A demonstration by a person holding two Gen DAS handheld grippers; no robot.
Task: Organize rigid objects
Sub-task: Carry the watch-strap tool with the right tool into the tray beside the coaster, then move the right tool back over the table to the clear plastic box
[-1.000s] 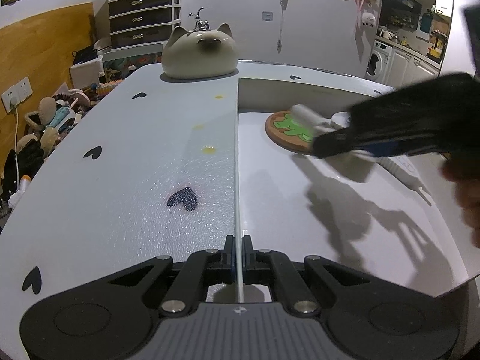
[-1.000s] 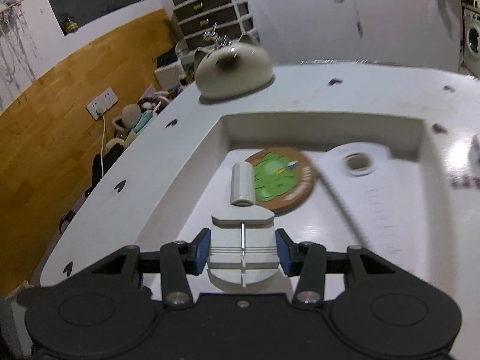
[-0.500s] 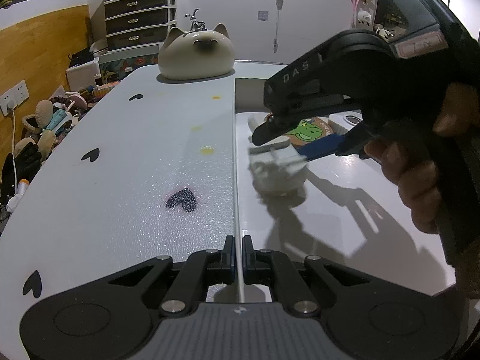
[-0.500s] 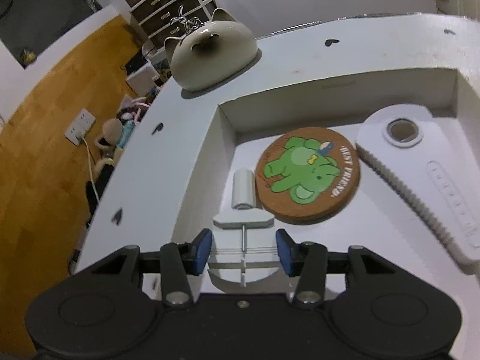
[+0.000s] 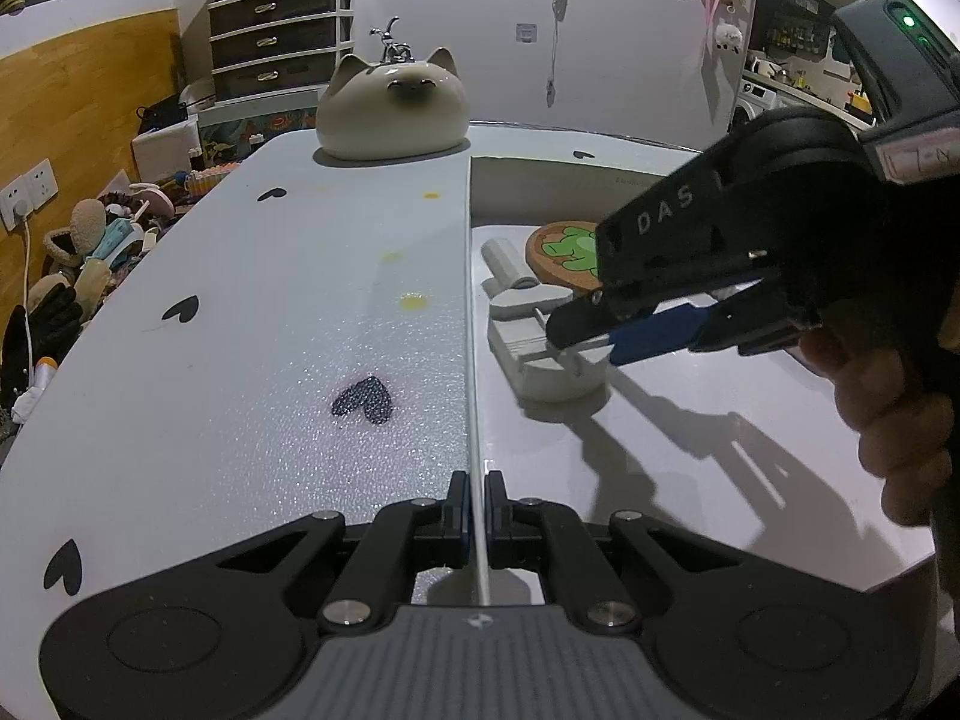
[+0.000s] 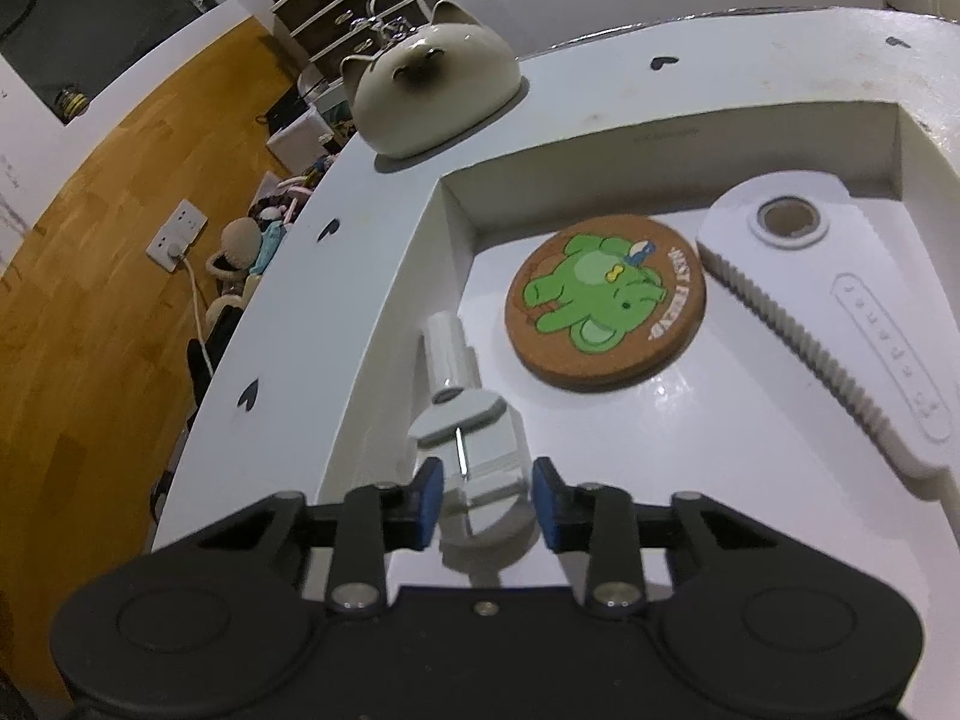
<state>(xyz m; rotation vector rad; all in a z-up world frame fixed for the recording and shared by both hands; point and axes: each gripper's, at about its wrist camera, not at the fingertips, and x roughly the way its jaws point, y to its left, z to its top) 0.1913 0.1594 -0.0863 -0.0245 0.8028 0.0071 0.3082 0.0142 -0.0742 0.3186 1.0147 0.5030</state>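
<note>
Left wrist | left gripper [image 5: 473, 516] jaws pinching tray wall [image 5: 469, 300] | right gripper [image 6: 487, 495] jaws gripping white clamp [image 6: 474, 450]

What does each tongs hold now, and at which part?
Left tongs pinch the white tray's thin side wall at its top edge. Right tongs are closing on the white clamp piece, pads against the two sides of its wide base.

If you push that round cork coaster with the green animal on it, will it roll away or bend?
Probably neither. The cork coaster lies flat on the white tray, so it would likely slide, not roll. It looks thick and stiff, so bending seems unlikely. Cork probably makes it light.
</note>
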